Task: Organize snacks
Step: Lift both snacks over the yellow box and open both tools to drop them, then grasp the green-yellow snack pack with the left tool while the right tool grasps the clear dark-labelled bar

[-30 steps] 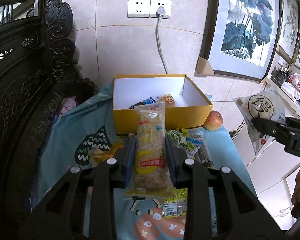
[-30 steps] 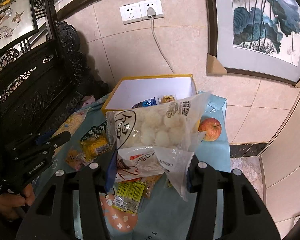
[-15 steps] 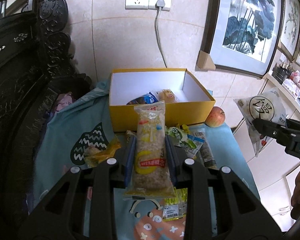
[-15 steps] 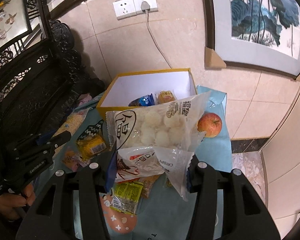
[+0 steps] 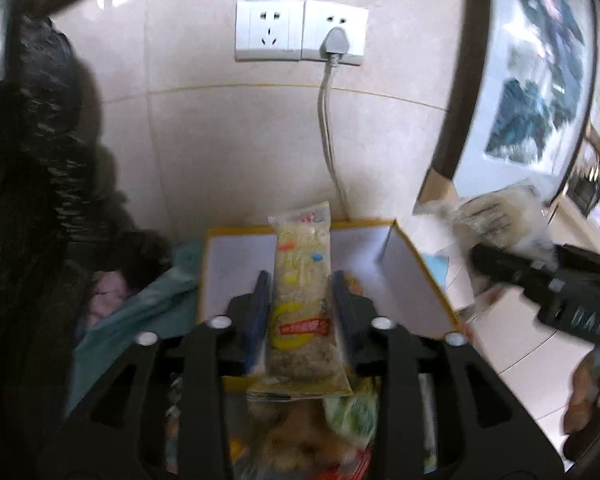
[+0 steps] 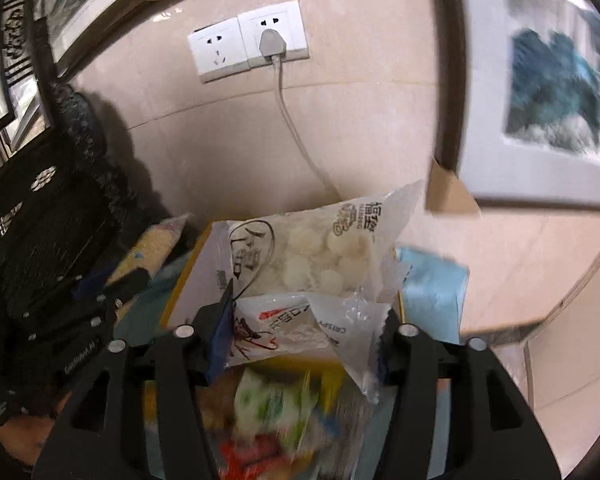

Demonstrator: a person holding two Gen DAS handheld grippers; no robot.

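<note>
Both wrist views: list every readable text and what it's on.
"CRISP", then cut off: clear wrapper below the white-ball bag.
"DAS", last letter unsure: body of the right gripper; jaws opening, both of those between them.
"GenRobot.AI", blurred: body of the left gripper; jaws opening, long snack pack between them.
Chinese print on bag, wrapper and pack: too blurred to read.

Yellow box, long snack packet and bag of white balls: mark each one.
Yellow box (image 5: 236, 276): left wrist view, its white inner wall.
Long snack packet (image 5: 302, 280): left wrist view, middle of the wrapper.
Bag of white balls (image 6: 320, 256): right wrist view, the clear front.
</note>
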